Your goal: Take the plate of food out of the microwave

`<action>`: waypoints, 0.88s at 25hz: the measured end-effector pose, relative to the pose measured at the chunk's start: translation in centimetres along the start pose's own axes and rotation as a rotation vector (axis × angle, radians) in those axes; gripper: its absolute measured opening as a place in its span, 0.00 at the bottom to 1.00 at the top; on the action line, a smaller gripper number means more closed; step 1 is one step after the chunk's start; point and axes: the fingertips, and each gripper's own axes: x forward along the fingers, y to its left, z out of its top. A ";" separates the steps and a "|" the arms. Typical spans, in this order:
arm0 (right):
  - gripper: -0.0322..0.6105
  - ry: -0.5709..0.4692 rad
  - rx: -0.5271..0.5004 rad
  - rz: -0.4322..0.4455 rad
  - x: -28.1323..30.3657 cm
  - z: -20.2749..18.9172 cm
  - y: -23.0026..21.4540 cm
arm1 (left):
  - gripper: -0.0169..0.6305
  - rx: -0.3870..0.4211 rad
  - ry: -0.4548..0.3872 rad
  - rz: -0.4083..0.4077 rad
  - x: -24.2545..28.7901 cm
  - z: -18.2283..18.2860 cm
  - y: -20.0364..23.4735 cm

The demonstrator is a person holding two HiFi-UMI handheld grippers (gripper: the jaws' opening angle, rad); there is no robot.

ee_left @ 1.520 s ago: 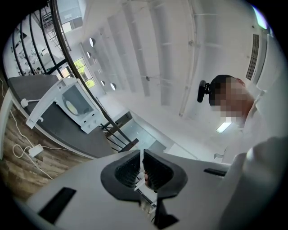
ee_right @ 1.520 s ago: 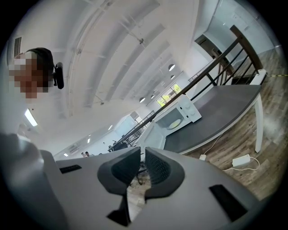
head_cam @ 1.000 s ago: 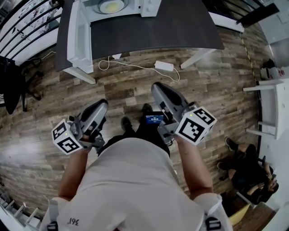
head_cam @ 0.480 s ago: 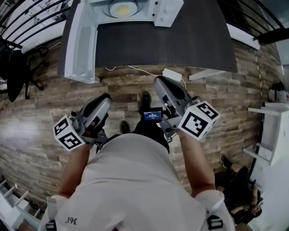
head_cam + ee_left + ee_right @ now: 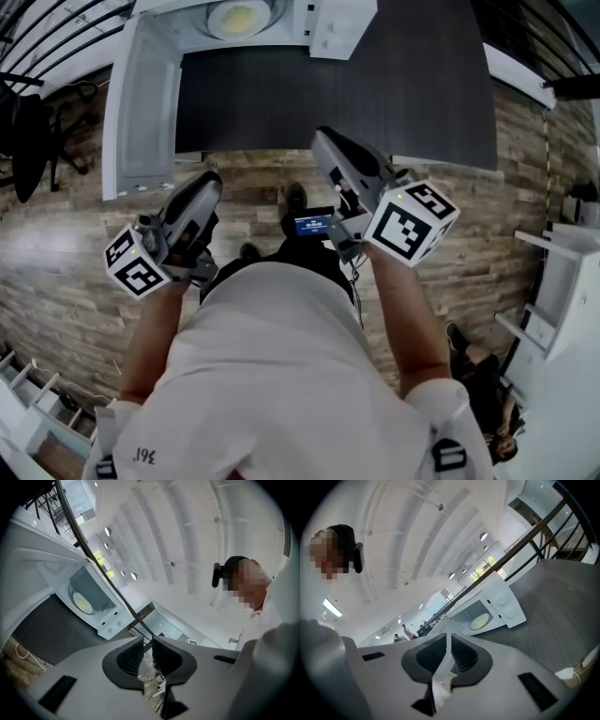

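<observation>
At far left the microwave door (image 5: 141, 103) stands swung open toward you, so the cavity is open to reach. Your left gripper (image 5: 208, 185) hangs over the wooden floor (image 5: 66, 253) just short of the table (image 5: 394, 103), its jaws drawn almost together with only a thin slit and nothing between them. The plate (image 5: 239, 16) of yellow food sits inside the microwave (image 5: 328, 19) at the far side of the table, well apart from both grippers. Your right gripper (image 5: 323, 142) points at the table's near edge, jaws likewise pressed close and empty. Expect the plate to be stiff, smooth and probably breakable, weighted by the food; spread one pair of jaws, pinch the near rim and keep it level
</observation>
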 end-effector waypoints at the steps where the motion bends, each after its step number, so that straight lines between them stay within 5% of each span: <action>1: 0.10 0.003 0.002 0.000 0.3 0.4 -0.7 | 0.08 0.001 0.000 0.013 0.6 0.2 0.5; 11: 0.10 0.076 0.000 -0.013 5.1 2.8 -5.5 | 0.08 -0.003 -0.035 0.125 5.3 3.0 5.7; 22: 0.10 0.185 0.067 -0.088 13.6 1.1 -8.9 | 0.08 -0.010 -0.036 0.216 7.4 5.8 12.4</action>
